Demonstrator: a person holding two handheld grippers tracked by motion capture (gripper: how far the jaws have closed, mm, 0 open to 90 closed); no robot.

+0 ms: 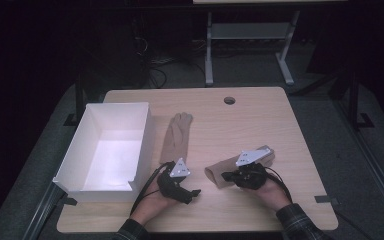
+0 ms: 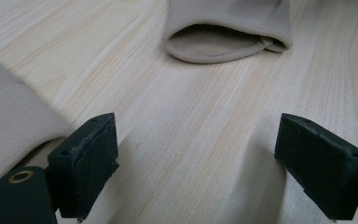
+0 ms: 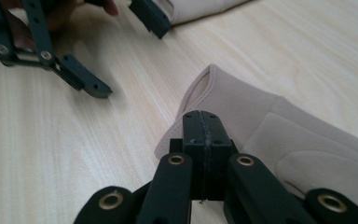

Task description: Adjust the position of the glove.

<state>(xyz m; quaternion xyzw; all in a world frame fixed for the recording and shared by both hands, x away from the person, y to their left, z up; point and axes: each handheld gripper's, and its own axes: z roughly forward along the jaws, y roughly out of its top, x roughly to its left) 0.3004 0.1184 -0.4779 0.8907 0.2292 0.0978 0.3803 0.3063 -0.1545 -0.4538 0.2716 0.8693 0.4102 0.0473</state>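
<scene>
**Two tan gloves on the table, right jaws pinched on the nearer one**

At about nine o'clock on the wooden table [image 1: 260, 115] sits an open white box [image 1: 82, 150], its far end toward eleven. Just beside its right wall, near the table's centre, a tan glove [image 1: 176, 135] lies flat with its fingers pointing to twelve o'clock and its cuff toward six.

Right below that cuff, at roughly seven o'clock, the left gripper [image 1: 192, 192] rests low over the wood in the person's left hand [image 1: 152, 202]. In the left gripper view its jaws stand wide apart with bare table between them; the first glove's cloth [image 2: 9, 121] lies just beside the left-hand jaw, and whether it touches the pad I cannot tell.

At about five o'clock the second glove [image 1: 219, 174] lies across the table, cuff opening toward nine o'clock. The right gripper [image 1: 228, 176], held in the right hand [image 1: 272, 192], has its jaws pressed fully together at that cuff's edge [image 3: 200, 88]; the cloth appears pinched between the pads there.
</scene>
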